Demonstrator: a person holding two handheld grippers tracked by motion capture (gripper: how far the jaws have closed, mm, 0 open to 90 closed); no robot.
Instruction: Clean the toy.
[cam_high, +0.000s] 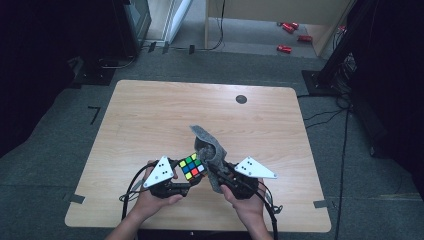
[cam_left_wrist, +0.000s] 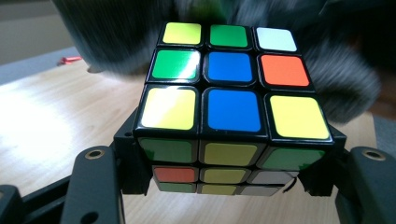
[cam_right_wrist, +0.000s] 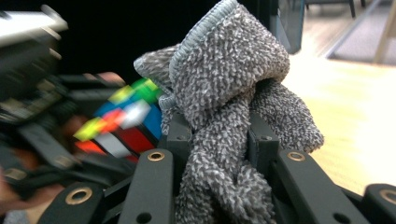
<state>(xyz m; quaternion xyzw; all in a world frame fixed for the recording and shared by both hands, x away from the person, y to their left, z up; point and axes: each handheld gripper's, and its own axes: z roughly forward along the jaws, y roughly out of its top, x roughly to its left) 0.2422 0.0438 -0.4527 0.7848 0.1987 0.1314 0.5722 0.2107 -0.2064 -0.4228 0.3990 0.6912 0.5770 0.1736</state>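
Note:
A scrambled Rubik's cube (cam_high: 193, 166) is held above the wooden table (cam_high: 150, 115) near its front edge, with my left gripper (cam_high: 189, 176) shut on its lower sides. In the left gripper view the cube (cam_left_wrist: 231, 102) shows yellow, green, blue, orange and white stickers, clamped between the black jaws. My right gripper (cam_high: 215, 172) is shut on a grey terry cloth (cam_high: 209, 149), which bunches upward just right of the cube. In the right gripper view the cloth (cam_right_wrist: 224, 93) stands between the jaws, and the blurred cube (cam_right_wrist: 123, 123) lies to its left.
A dark round grommet (cam_high: 241, 99) sits in the table's far edge area. Red objects (cam_high: 292, 35) lie on the floor beyond the table. Black stands and cables (cam_high: 345, 110) flank the right side.

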